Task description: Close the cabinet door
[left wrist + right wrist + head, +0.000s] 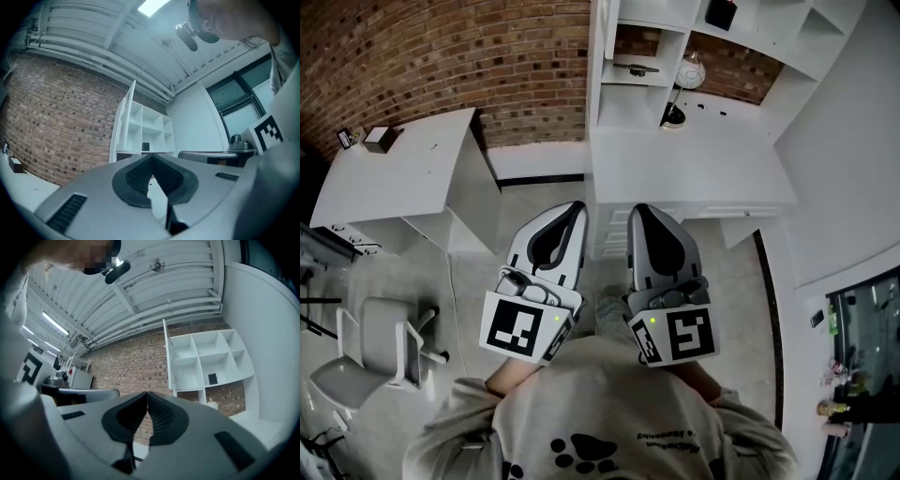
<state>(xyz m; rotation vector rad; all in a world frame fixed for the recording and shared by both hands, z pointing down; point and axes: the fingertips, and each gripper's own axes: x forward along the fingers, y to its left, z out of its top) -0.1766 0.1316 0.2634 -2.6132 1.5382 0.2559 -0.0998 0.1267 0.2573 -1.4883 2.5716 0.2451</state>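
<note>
A brick wall (441,56) runs across the back of the room. Against it at the right stands a white cabinet (197,357) of open compartments, above a white surface (694,159). A second white surface (394,169) stands well apart at the left, and a grey chair (370,352) sits on the floor below it.

The person, in a grey sweatshirt (600,403), faces the cabinet from some way off.

The cabinet door (167,352) is a tall white panel at the cabinet's left edge. It is swung out from the front and seen nearly edge-on, so the compartments behind it lie open.

The left gripper (577,205) and the right gripper (638,209) are held side by side in front of the chest, just beside each other but not touching. Both point toward the cabinet and are well apart from the door. In the left gripper view the jaws meet at their tips with nothing between them. In the right gripper view the jaws are likewise pressed together and empty.

A round pale thing (692,70) sits under the shelves. A small dark box (212,378) stands in one compartment, and another small box (380,139) rests on the left surface.
</note>
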